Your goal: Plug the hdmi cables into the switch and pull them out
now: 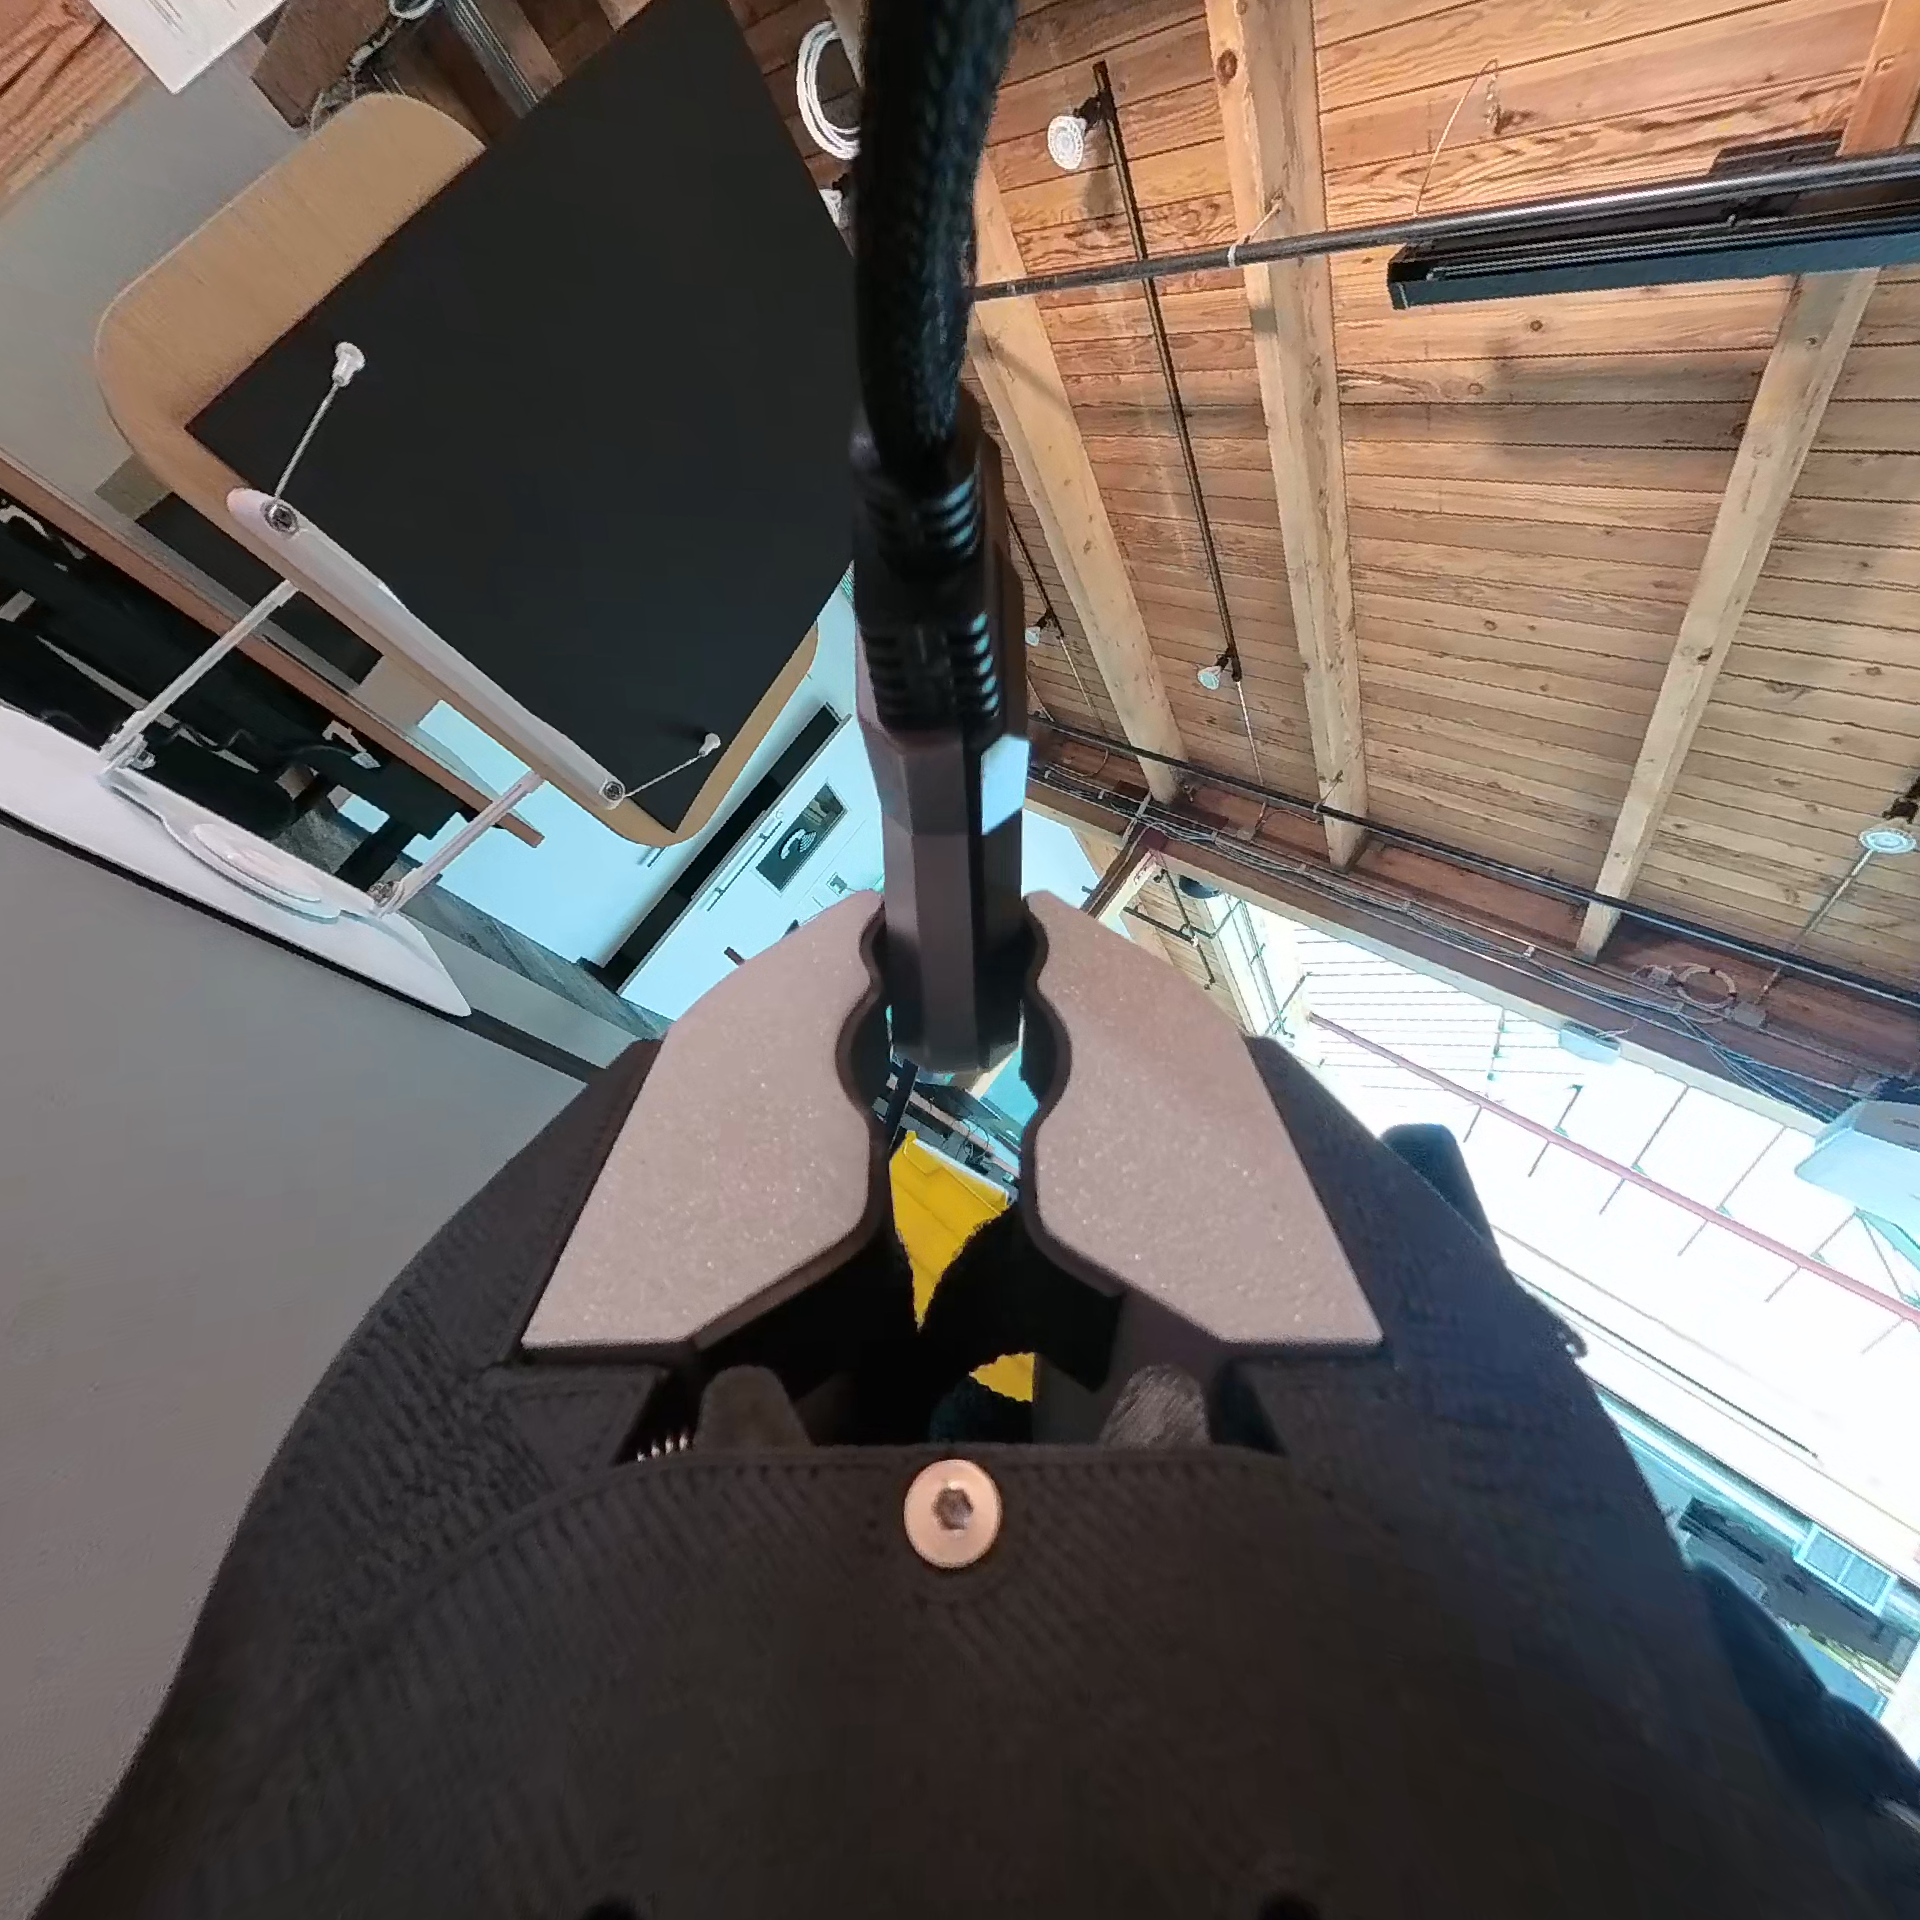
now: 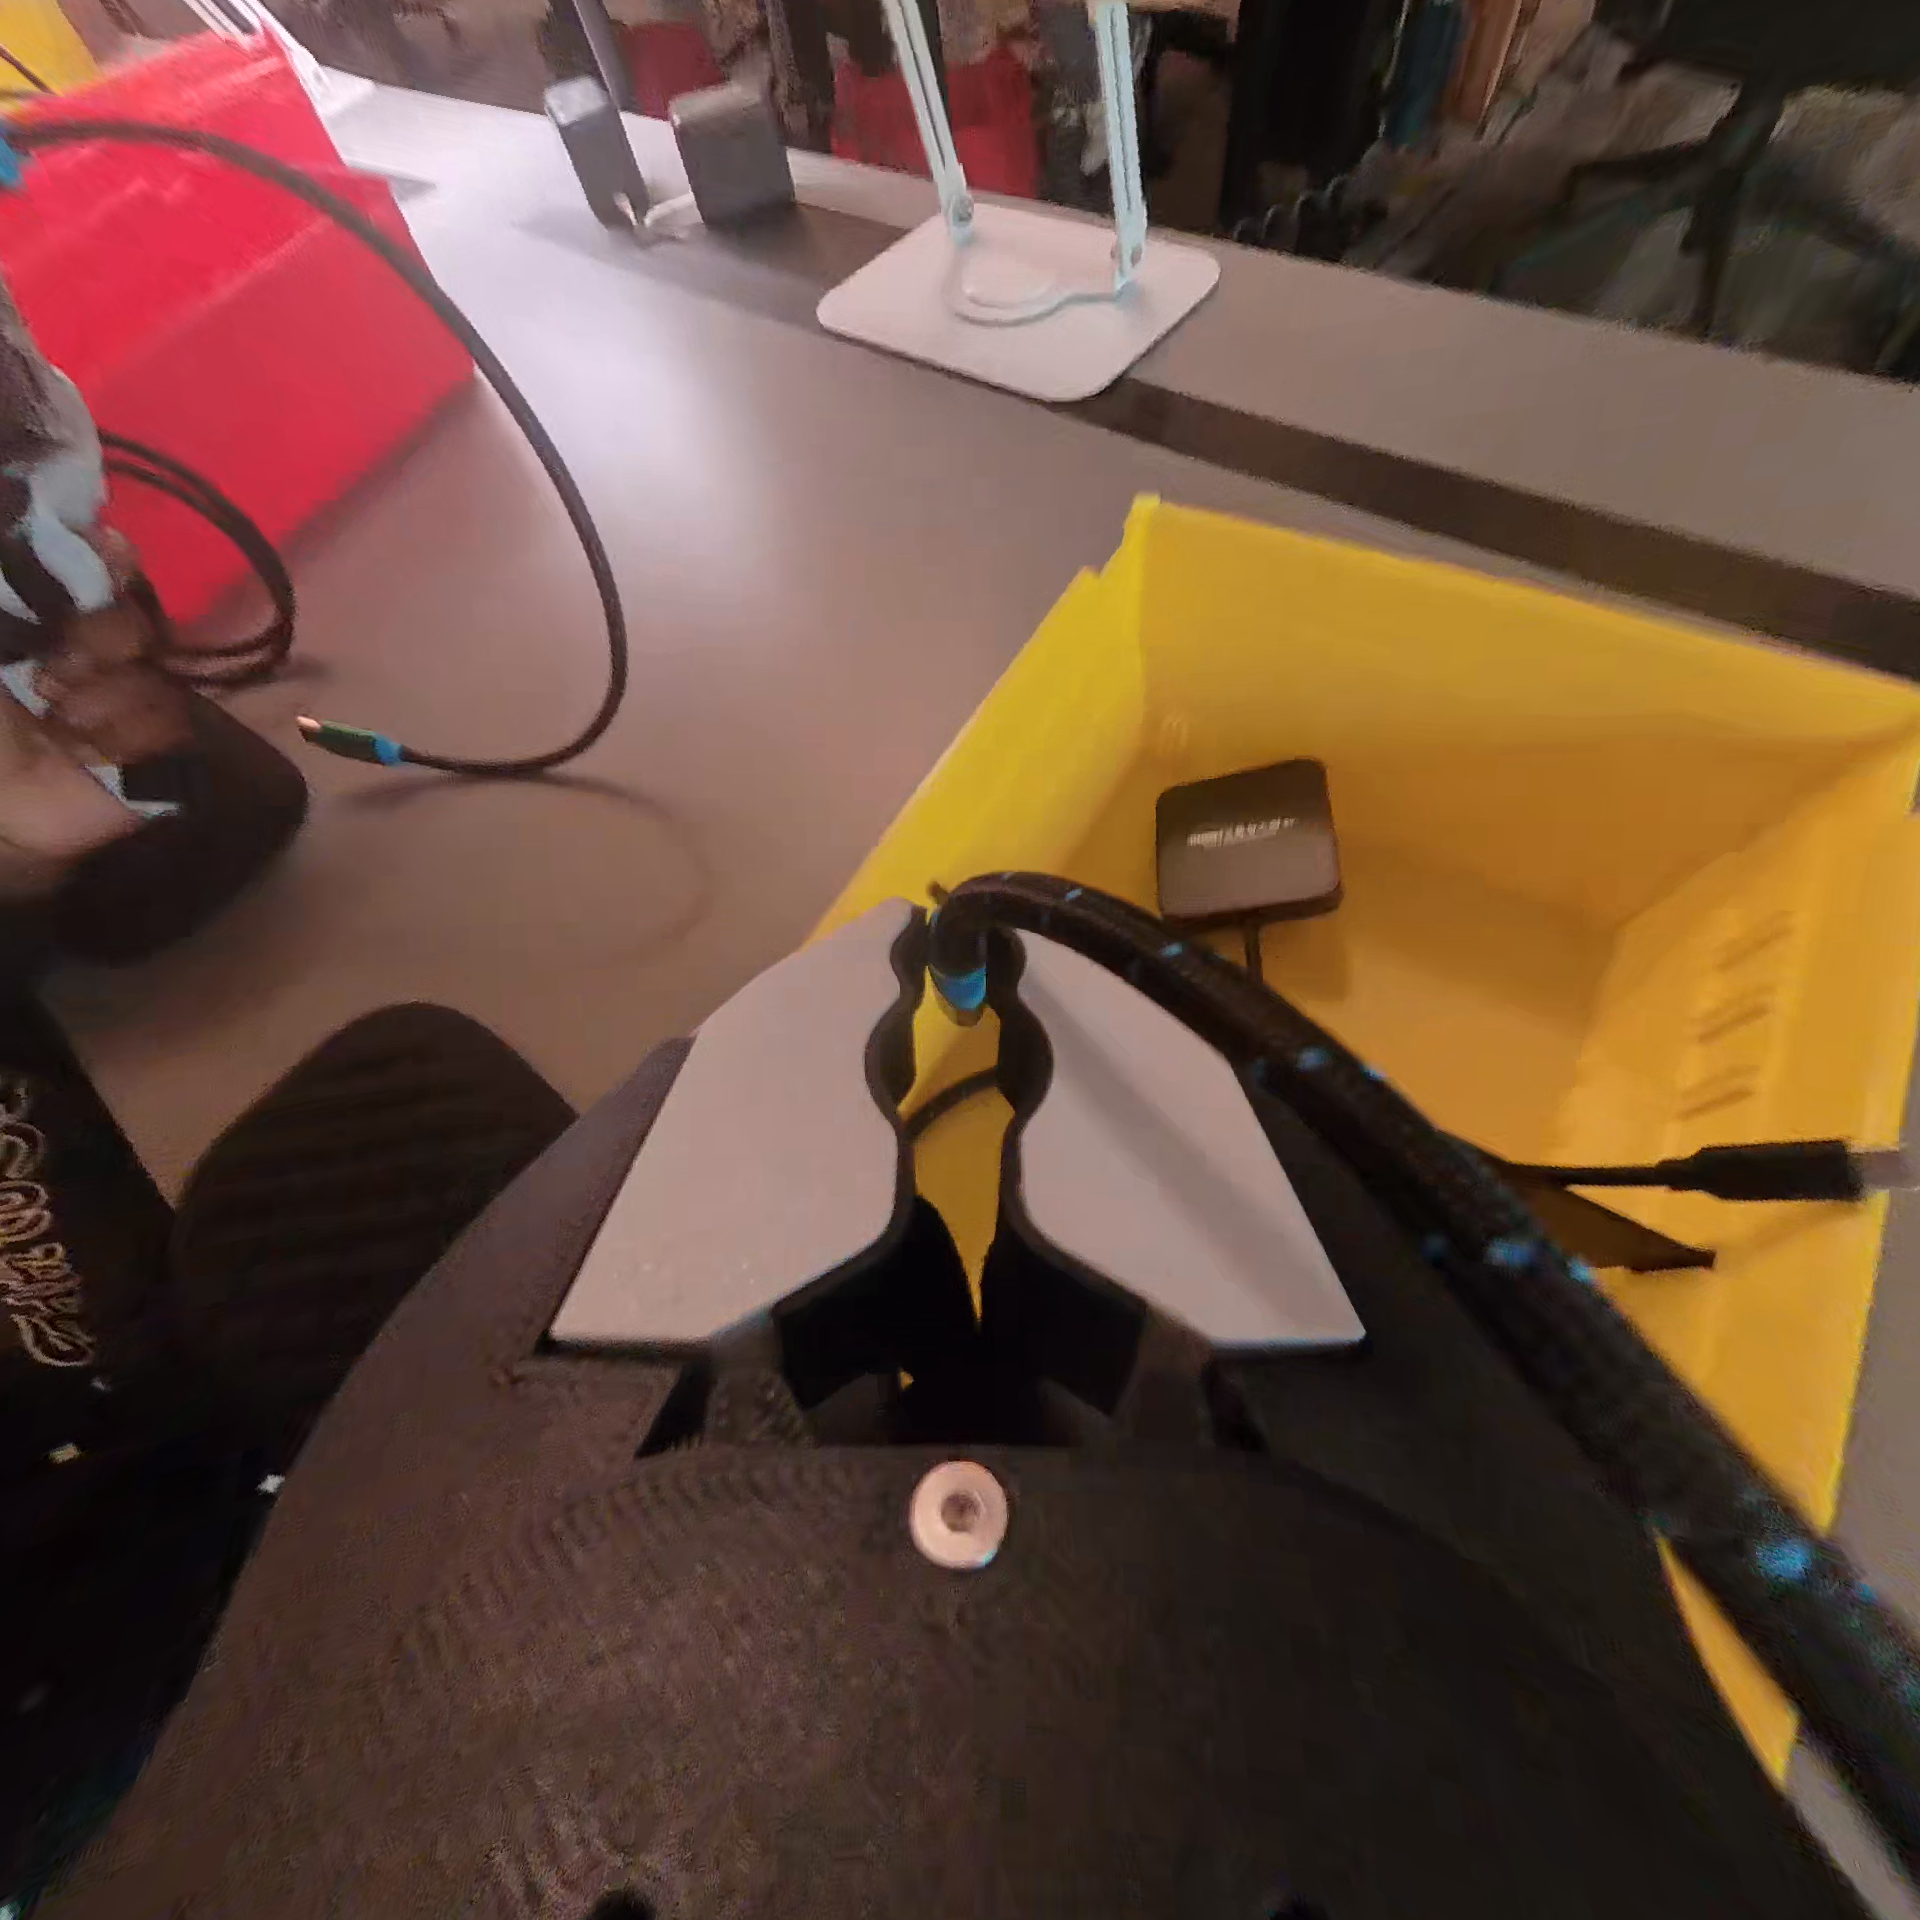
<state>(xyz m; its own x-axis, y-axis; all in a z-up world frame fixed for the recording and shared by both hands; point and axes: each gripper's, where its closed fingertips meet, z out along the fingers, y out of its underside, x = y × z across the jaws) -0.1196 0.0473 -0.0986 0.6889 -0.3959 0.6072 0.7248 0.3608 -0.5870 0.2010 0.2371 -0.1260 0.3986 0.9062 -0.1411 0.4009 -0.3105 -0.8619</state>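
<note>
In the left wrist view my left gripper (image 1: 951, 977) points up at the ceiling and is shut on a black HDMI plug (image 1: 940, 831), whose braided black cable (image 1: 914, 208) rises straight up. In the right wrist view my right gripper (image 2: 956, 971) is shut on the blue-banded plug (image 2: 956, 982) of a black-and-blue braided cable (image 2: 1403, 1153) that arcs back to the lower right. It hangs at the rim of a yellow bin (image 2: 1455, 644). The black HDMI switch (image 2: 1247, 836) lies on the bin floor, with its thin lead's connector (image 2: 1787, 1169) by the right wall.
A red bin (image 2: 208, 301) stands at the far left. Another braided cable (image 2: 582, 540) loops on the grey table, its blue-banded plug (image 2: 348, 740) lying loose. A white stand base (image 2: 1018, 301) and two dark adapters (image 2: 665, 156) are at the back. A person's sleeve (image 2: 156, 831) is at left.
</note>
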